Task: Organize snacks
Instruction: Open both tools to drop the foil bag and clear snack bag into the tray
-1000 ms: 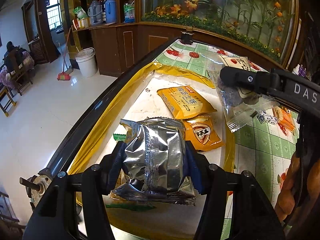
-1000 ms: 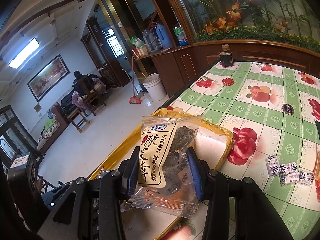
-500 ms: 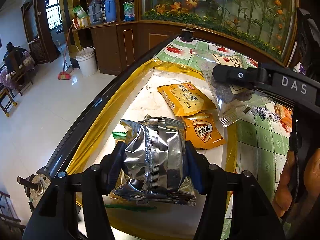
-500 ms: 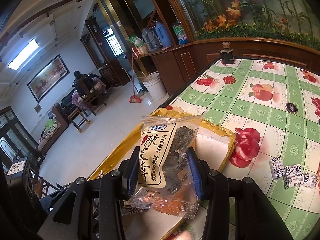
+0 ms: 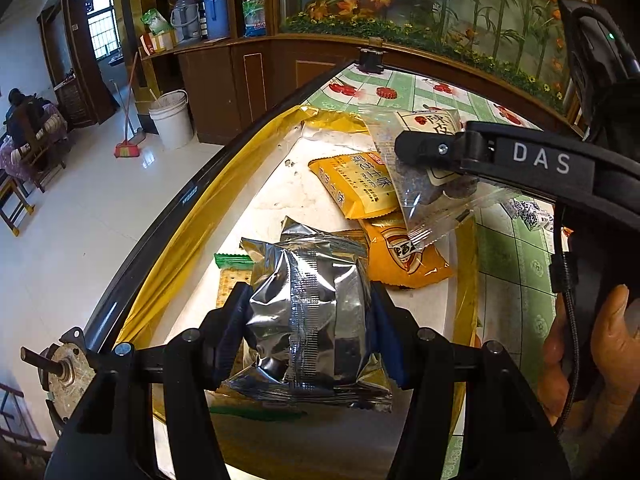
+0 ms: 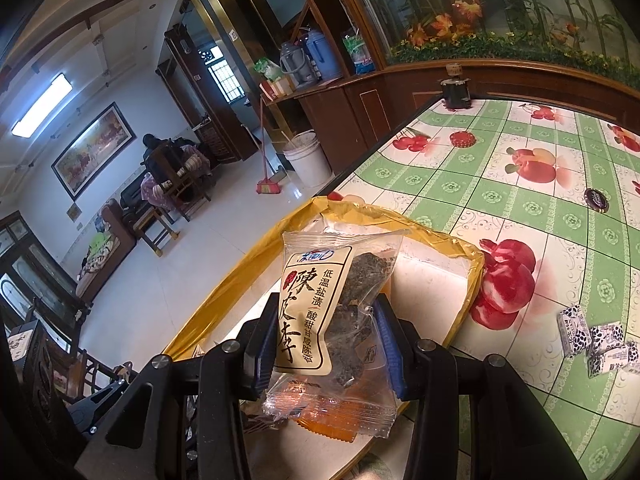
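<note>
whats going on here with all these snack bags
A person is sorting snacks into a yellow-rimmed tray on a fruit-patterned table. The left tool grips a silver foil packet over the tray, and the right tool holds a clear packet of dark dried fruit above two orange packets lying in it. A few small wrapped candies sit on the table outside the tray.

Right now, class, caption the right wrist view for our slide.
Right hand-held gripper holds a clear packet of dark preserved fruit over the yellow-rimmed tray.
</note>
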`<action>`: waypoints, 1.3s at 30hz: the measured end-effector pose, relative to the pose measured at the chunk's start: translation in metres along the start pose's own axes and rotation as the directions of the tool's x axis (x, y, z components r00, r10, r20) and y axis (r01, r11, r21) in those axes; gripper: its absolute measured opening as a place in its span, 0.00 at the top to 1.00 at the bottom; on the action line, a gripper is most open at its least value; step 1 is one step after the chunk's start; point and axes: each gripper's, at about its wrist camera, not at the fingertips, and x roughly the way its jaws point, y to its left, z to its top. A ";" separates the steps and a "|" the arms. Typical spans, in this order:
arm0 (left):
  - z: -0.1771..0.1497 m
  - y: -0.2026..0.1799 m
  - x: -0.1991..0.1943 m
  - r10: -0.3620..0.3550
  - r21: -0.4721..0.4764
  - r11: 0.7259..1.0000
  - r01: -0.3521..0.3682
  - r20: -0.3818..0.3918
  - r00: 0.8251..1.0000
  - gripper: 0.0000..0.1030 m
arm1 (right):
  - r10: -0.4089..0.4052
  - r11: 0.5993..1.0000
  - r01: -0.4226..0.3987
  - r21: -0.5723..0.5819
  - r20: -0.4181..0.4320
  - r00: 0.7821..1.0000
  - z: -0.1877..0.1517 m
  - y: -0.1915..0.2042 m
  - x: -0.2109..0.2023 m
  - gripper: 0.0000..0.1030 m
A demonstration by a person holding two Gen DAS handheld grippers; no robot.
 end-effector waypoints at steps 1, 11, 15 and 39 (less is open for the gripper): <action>0.000 0.000 0.000 -0.002 0.001 1.000 0.002 -0.002 1.000 0.44 | -0.001 1.000 0.001 -0.001 -0.002 1.000 0.000 0.000 0.001 0.56; -0.004 -0.003 0.003 0.007 0.004 1.000 -0.006 -0.008 1.000 0.44 | -0.013 1.000 0.013 -0.010 -0.021 1.000 -0.002 -0.001 0.010 0.56; -0.004 -0.003 0.003 0.007 0.005 1.000 -0.007 -0.008 1.000 0.43 | -0.021 1.000 0.021 -0.007 -0.028 0.999 -0.003 -0.004 0.012 0.56; -0.004 -0.001 -0.033 0.034 -0.023 0.999 -0.034 0.028 0.999 0.28 | -0.033 0.999 0.034 -0.004 0.082 0.996 -0.003 0.003 -0.058 0.43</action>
